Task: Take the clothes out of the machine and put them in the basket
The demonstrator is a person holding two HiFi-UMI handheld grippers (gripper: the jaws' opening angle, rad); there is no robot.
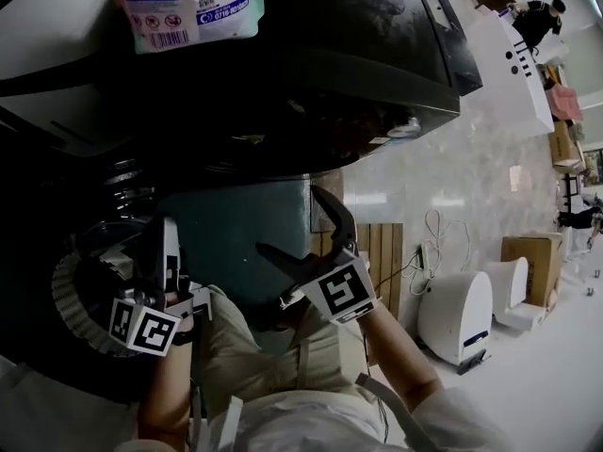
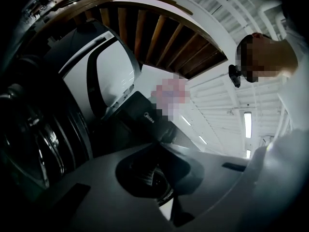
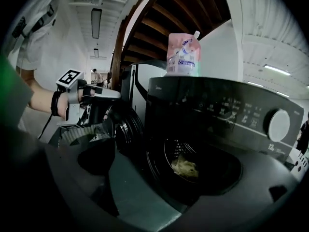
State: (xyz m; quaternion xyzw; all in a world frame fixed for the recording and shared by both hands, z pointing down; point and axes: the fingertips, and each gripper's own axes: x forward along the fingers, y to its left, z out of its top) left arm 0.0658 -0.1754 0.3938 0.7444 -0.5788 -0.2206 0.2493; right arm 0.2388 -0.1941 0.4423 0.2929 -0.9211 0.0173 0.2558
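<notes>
At the centre of the right gripper view, the black washing machine (image 3: 207,105) is standing open, the ribbed basket (image 3: 65,132) waiting at left. The left gripper (image 1: 162,238) is sitting closed, empty. The right gripper (image 1: 287,219), gaping empty, should be reaching deep for the pale garment (image 3: 186,167) in the drum, pinching a thick fold.

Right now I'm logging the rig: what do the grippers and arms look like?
Both the left gripper and right gripper have dark jaws and a cube of black-and-white square markers. The left wrist wears a dark strap. The right sleeve is white.
</notes>
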